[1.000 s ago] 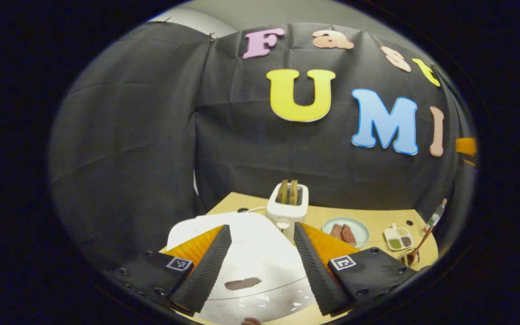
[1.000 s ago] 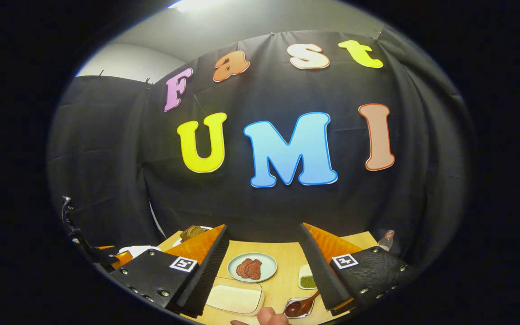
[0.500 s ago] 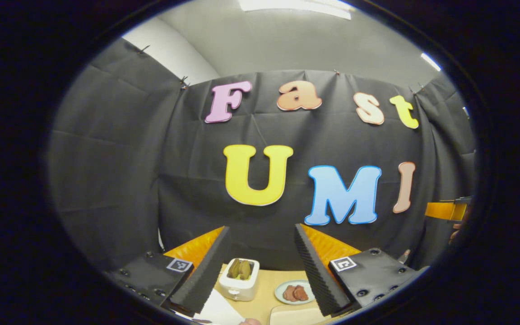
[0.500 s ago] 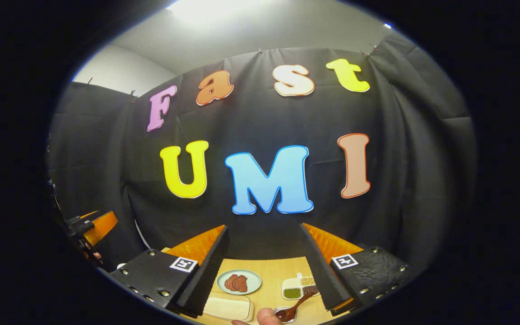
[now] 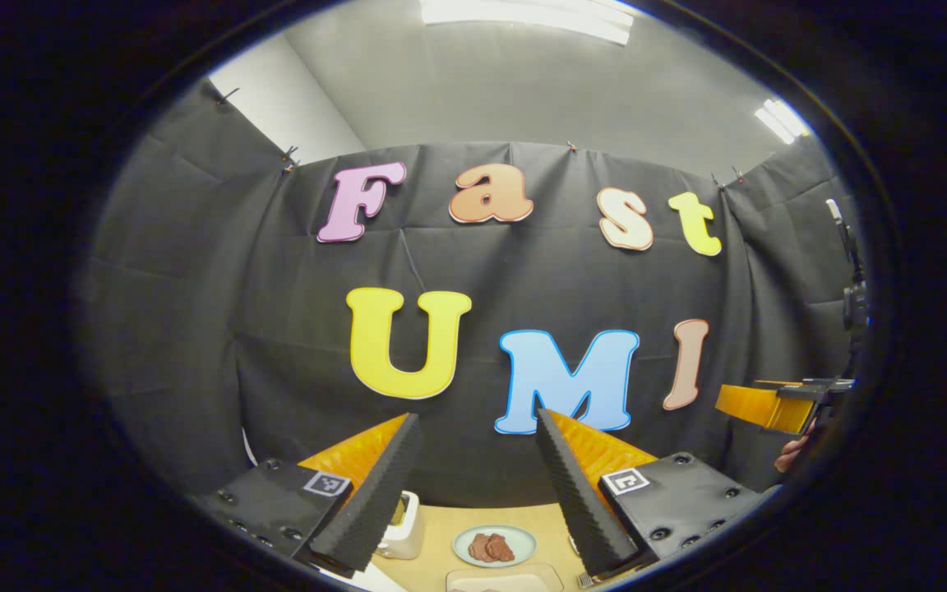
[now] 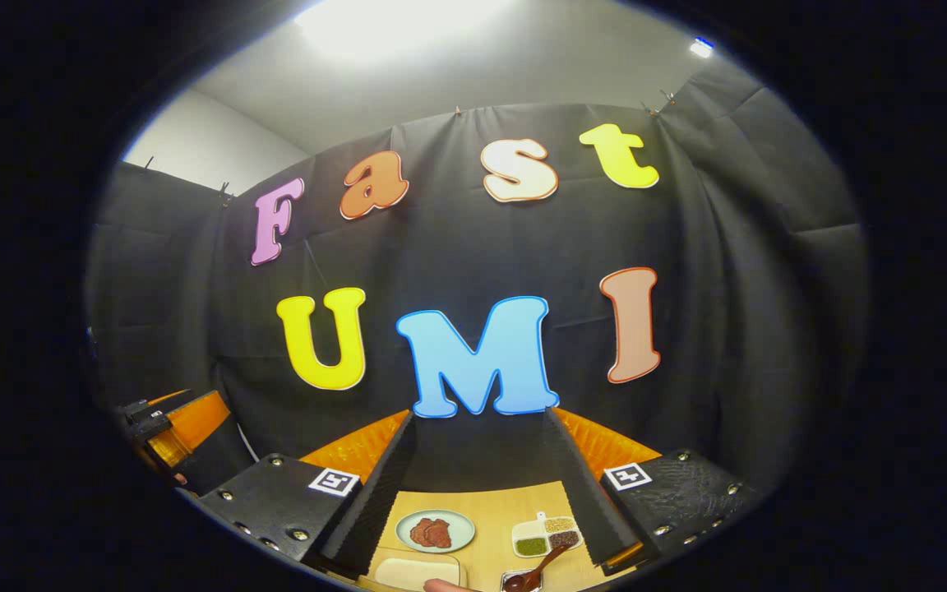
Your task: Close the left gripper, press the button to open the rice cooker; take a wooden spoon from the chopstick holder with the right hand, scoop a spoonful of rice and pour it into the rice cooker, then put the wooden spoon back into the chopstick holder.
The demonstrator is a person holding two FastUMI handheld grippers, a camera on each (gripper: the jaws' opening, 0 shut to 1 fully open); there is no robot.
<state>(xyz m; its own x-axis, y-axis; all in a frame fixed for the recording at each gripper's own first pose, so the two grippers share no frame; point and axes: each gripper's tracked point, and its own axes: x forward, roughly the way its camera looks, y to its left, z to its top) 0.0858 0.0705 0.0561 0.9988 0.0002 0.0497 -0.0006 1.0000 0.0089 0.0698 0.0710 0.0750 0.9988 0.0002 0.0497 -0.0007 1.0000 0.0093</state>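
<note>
Wooden spoon (image 6: pixel 541 566) untouched, left gripper (image 5: pixel 473 427) and right gripper (image 6: pixel 478 423) wide open, empty.

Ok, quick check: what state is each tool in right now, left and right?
Left tool: open, nothing between its fingers.
Right tool: open, holding nothing.

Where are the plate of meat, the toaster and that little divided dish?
plate of meat (image 5: pixel 494 546), left gripper view, on the meat slices.
toaster (image 5: pixel 402 529), left gripper view, on its white side.
divided dish (image 6: pixel 546 536), right gripper view, on its middle.
</note>
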